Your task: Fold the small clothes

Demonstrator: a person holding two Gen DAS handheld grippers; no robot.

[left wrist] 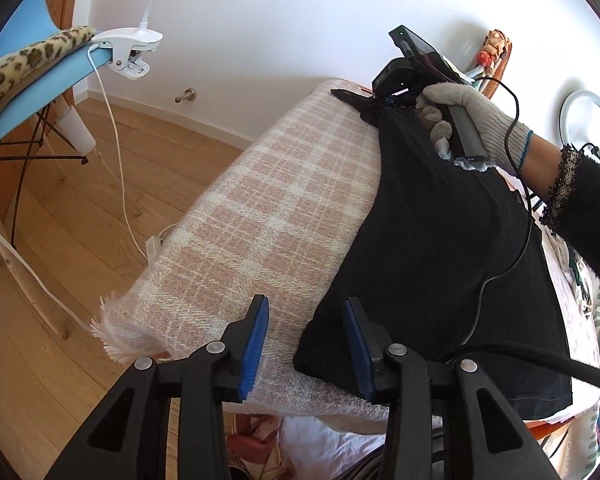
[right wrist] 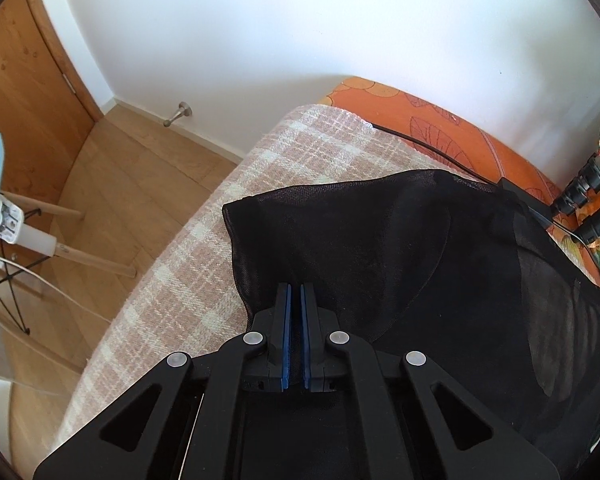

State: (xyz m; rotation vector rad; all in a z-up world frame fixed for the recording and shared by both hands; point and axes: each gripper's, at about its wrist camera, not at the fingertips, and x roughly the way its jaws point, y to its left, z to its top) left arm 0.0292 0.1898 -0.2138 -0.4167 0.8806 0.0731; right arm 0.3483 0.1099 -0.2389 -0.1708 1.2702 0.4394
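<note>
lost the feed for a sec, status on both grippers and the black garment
Left gripper open, jaws straddling the black garment's near corner. Right gripper shut on the garment's far edge, lifted off the plaid blanket. Black cable trailing across the cloth.

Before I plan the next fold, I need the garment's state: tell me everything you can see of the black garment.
The black garment is thin, partly sheer fabric, seemingly mesh. It lies on the plaid blanket, far end lifted. The right gripper has its jaws nearly closed amid the raised fabric, apparently pinching it. The left gripper, jaws open, straddles its near corner. A black cable crosses it.
</note>
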